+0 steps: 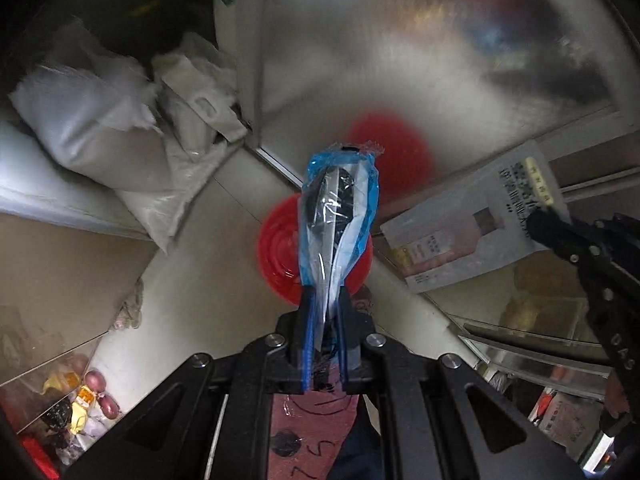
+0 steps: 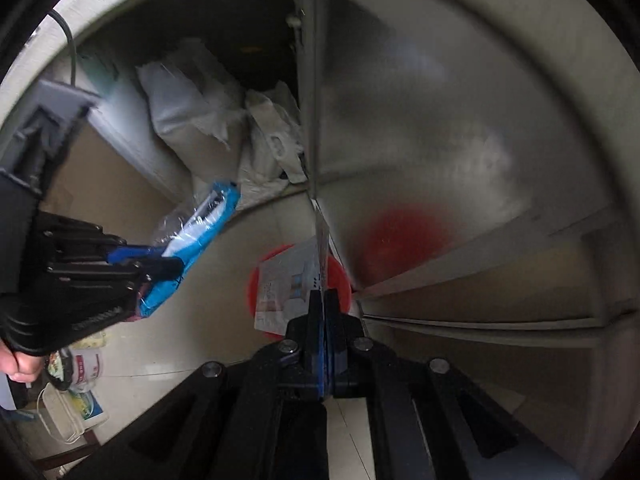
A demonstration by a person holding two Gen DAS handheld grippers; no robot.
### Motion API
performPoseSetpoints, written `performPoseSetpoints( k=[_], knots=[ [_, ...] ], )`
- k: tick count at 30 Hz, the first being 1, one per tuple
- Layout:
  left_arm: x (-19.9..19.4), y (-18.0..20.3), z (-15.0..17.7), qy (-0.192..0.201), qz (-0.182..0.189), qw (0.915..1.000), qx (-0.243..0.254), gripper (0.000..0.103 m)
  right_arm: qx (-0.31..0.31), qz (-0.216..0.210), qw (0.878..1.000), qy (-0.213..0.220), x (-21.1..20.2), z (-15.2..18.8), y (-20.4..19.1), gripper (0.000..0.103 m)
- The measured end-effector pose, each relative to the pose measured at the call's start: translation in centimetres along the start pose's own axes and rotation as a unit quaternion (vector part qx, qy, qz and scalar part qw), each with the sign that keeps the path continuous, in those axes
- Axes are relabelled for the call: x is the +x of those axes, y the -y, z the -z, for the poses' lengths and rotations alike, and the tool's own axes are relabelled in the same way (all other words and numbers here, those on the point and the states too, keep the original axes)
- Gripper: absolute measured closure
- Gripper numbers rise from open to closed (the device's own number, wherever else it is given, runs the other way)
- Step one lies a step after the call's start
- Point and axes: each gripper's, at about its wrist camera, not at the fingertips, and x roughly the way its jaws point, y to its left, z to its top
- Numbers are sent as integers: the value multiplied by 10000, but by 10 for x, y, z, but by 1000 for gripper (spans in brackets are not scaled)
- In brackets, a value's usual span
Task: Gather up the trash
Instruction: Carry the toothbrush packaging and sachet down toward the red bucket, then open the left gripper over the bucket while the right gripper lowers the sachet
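My left gripper is shut on a blue and clear plastic wrapper, which sticks up from the jaws above a red bin on the floor. My right gripper is shut on a flat grey printed packet, seen edge-on between the jaws, over the same red bin. In the left wrist view the packet hangs at the right from the right gripper's fingers. In the right wrist view the left gripper holds the wrapper at the left.
A shiny metal cabinet door stands behind the bin and reflects it. White sacks are piled at the left against a wall. Snack packets lie on a low shelf at the lower left. Beige floor tiles surround the bin.
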Motion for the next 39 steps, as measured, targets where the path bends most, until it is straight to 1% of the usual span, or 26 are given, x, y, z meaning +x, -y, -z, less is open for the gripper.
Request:
performPoseSetpoints(
  k=[4, 10, 11, 13, 15, 18, 23, 27, 30, 32, 33, 34, 35, 36, 37, 39],
  knots=[
    [34, -4, -6, -164, 19, 9999, -9, 95, 222, -68, 9997, -115, 23, 1, 4, 102],
    [60, -2, -13, -381, 27, 9992, -80, 94, 406, -77, 9986, -320, 38, 7, 11, 102],
    [62, -1, -13, -375, 9, 9993, -46, 89, 432, -59, 9986, -313, 38, 8, 12, 102],
    [60, 2, -14, -299, 51, 9995, -40, 60, 457, -57, 9985, -295, 37, 9, 13, 102],
    [55, 3, -14, -203, 108, 9997, -46, 50, 448, -68, 9986, -274, 37, 10, 14, 102],
    [46, 3, -12, -123, 107, 9998, -83, 39, 441, -112, 9985, -289, 42, 11, 15, 102],
    [33, -2, -6, -52, -18, 9997, -248, 39, 417, -147, 9986, -283, 40, 12, 17, 102],
    [27, -13, 2, 36, 200, 9986, -481, 39, 279, -214, 9989, -296, 39, 12, 12, 102],
    [25, -25, 9, 165, 196, 9972, -698, 39, 153, -314, 9988, -342, 42, 11, 7, 102],
    [26, -34, 13, 190, 107, 9956, -915, 34, 18, -315, 9989, -344, 43, 9, 4, 102],
    [26, -41, 16, 229, 44, 9938, -1085, 30, -12, -336, 9988, -349, 44, 9, 2, 102],
    [26, -45, 17, 260, 52, 9927, -1180, 26, -40, -349, 9988, -354, 46, 8, 1, 102],
    [27, -50, 20, 256, 100, 9916, -1262, 25, -76, -352, 9987, -363, 48, 7, -1, 102],
    [29, -53, 21, 193, 82, 9917, -1267, 25, -110, -360, 9986, -369, 50, 7, -2, 102],
    [32, -55, 22, 180, -11, 9920, -1250, 23, -157, -373, 9985, -375, 52, 7, -3, 102],
    [35, -59, 25, 199, -119, 9917, -1263, 18, -251, -376, 9983, -380, 57, 7, -7, 102]
  ],
)
